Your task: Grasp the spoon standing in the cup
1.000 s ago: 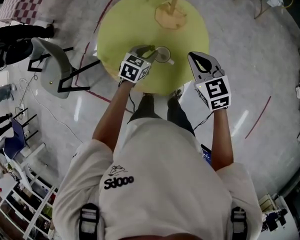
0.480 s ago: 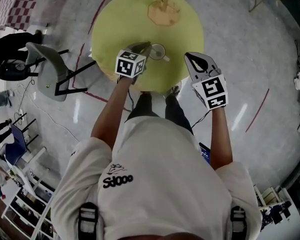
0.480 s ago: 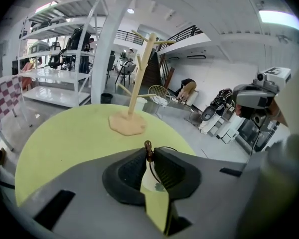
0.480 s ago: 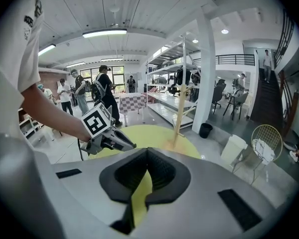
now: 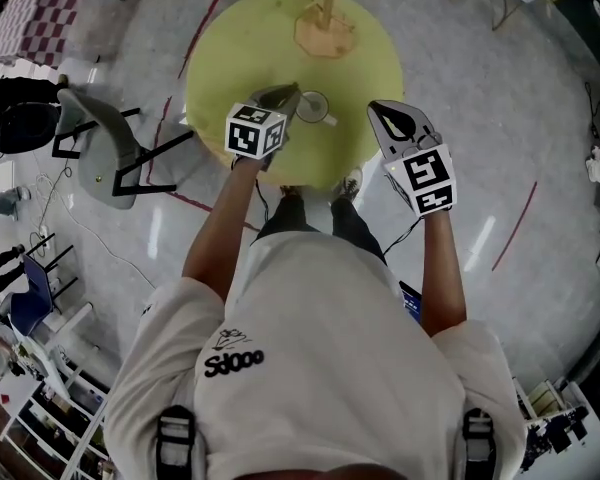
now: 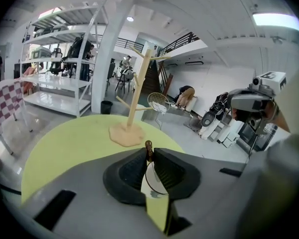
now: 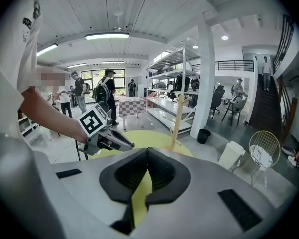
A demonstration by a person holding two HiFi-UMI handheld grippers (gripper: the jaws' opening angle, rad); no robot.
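A brown spoon (image 6: 149,146) stands in a white cup (image 5: 313,105) on the round yellow-green table (image 5: 250,48), near its front edge. My left gripper (image 5: 290,94) reaches in from the left above the cup. Its jaws are closing, and in the left gripper view the pads (image 6: 150,152) pinch the top of the spoon's handle over the cup's rim (image 6: 152,183). My right gripper (image 5: 382,110) hovers to the right of the cup at the table's edge, apart from it. Its jaws (image 7: 147,151) are shut with nothing between them.
A wooden mug tree (image 5: 327,26) stands at the far side of the table. A grey chair (image 5: 100,143) sits to the left of the table. Shelving, chairs and people fill the room beyond.
The left gripper's jaws have come together around the spoon's handle above the cup. The right gripper has hardly moved.
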